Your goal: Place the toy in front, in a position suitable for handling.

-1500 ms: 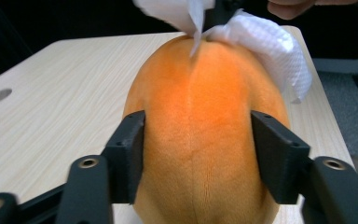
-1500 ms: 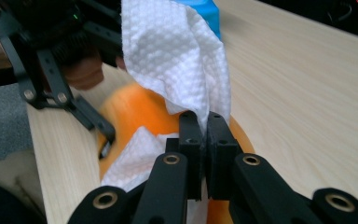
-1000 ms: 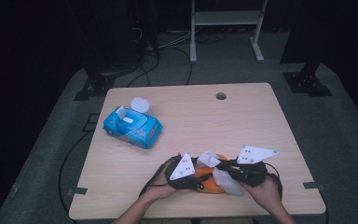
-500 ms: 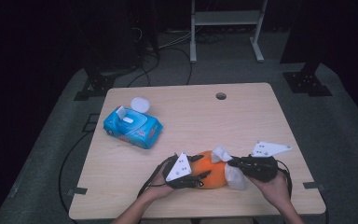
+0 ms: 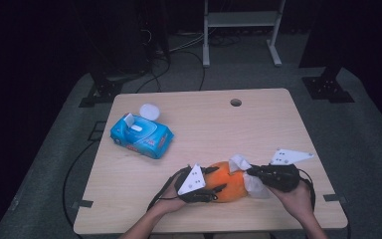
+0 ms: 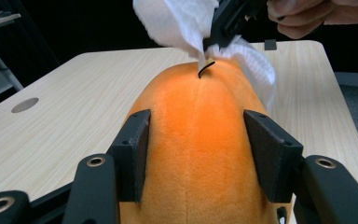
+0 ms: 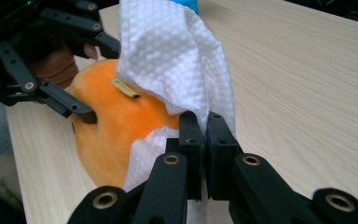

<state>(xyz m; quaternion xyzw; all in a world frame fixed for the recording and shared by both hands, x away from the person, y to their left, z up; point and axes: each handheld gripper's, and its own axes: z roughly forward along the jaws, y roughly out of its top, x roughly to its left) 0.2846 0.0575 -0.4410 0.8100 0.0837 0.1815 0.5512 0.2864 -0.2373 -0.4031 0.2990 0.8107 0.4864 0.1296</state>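
- Wipes pack [image 5: 142, 136]: a soft blue plastic pouch, roughly rectangular, lying at about 10 o'clock on the table [image 5: 278, 124], its white flap lifted. A small round white lid [image 5: 149, 110] sits just beyond it, toward 11 o'clock.
- The table is pale wood grain, smooth, with rounded corners and a small round hole [image 5: 236, 102] near 12 o'clock.
- Left gripper [image 5: 214, 180]: black, with a grey three-cornered plate on top, held low over the table at about 6 o'clock by the person's left hand [image 5: 166, 199], forearm coming in from the near edge. Its flat black pads [image 6: 131, 144] stand on either side of the toy, set against its flanks; the jaws have just been easing a little wider with the toy between them.
- Toy [image 5: 226, 178]: an orange plush, rounded and fuzzy, with a seam down the middle and a short dark stem at its far end. It lies on the table at 6 o'clock, between the two grippers.
- Cloth [image 7: 168, 60]: white, quilted with a dimpled weave, crumpled and draped over the toy's stem end.
- Right gripper [image 7: 205, 140]: jaws pressed together, pinching a fold of the cloth. The right hand [image 5: 296, 199] holds it level at about 5 o'clock, pointing toward the toy.
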